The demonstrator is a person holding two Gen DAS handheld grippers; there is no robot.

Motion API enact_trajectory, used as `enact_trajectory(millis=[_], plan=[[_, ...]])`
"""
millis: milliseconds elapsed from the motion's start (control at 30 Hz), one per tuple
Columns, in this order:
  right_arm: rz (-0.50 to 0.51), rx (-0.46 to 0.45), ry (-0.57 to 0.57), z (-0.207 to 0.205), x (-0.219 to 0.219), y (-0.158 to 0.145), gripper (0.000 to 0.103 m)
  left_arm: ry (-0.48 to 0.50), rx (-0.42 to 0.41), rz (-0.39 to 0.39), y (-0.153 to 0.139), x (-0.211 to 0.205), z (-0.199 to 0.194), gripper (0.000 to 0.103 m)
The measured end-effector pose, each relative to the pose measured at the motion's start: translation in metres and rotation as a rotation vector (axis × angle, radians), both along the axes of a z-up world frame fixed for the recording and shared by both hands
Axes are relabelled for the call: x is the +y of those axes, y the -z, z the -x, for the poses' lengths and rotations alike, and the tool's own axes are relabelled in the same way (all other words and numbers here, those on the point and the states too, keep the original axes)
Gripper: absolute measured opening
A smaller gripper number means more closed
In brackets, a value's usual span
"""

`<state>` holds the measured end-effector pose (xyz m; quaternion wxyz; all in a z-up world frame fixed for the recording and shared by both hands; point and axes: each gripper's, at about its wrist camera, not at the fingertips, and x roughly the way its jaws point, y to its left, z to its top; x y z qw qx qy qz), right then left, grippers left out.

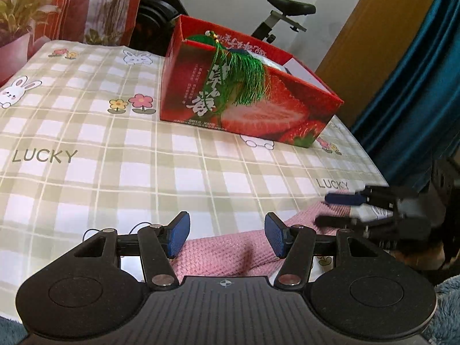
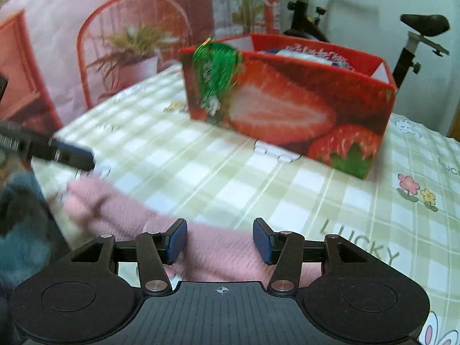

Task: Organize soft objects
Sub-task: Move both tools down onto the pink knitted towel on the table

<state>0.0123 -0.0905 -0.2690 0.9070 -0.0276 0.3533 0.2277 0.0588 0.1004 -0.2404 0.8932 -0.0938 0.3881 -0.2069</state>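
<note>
Left gripper (image 1: 227,237) at bottom centre of its view, jaws partly open and gripping nothing, straddles one end of the pink knit (image 1: 227,254). The knit's long axis runs toward right of frame, where the right gripper (image 1: 335,210) sits at the other end. In the right wrist view, the right gripper (image 2: 220,241) is likewise part-open and empty over the knit (image 2: 218,253). Strawberry box (image 1: 258,106) stands well beyond, upper centre, on the checked cloth (image 1: 86,143).

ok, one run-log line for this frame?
left gripper: open over pink knit | right gripper: open over same knit | strawberry box: on table, green tassel over its rim
</note>
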Motion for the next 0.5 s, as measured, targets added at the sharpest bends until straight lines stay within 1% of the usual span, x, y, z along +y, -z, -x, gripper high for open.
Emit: enact_trajectory(millis=[67, 133, 300, 433, 500], plan=[[0.02, 0.0, -0.022, 0.004, 0.004, 0.002, 0.055, -0.008, -0.008, 0.009, -0.001, 0.001, 0.001, 0.06], [0.037, 0.009, -0.034, 0.005, 0.009, 0.005, 0.056, -0.022, -0.013, 0.009, -0.001, -0.006, 0.006, 0.06], [0.048, 0.031, -0.033, -0.004, 0.011, 0.014, 0.055, -0.059, 0.009, 0.039, 0.006, -0.004, 0.007, 0.06], [0.025, 0.032, -0.037, -0.006, 0.01, 0.013, 0.034, -0.08, 0.013, 0.05, 0.007, -0.001, 0.005, 0.06], [0.017, 0.028, -0.028, -0.009, 0.012, 0.015, 0.03, -0.077, 0.011, 0.048, 0.008, -0.002, 0.005, 0.06]])
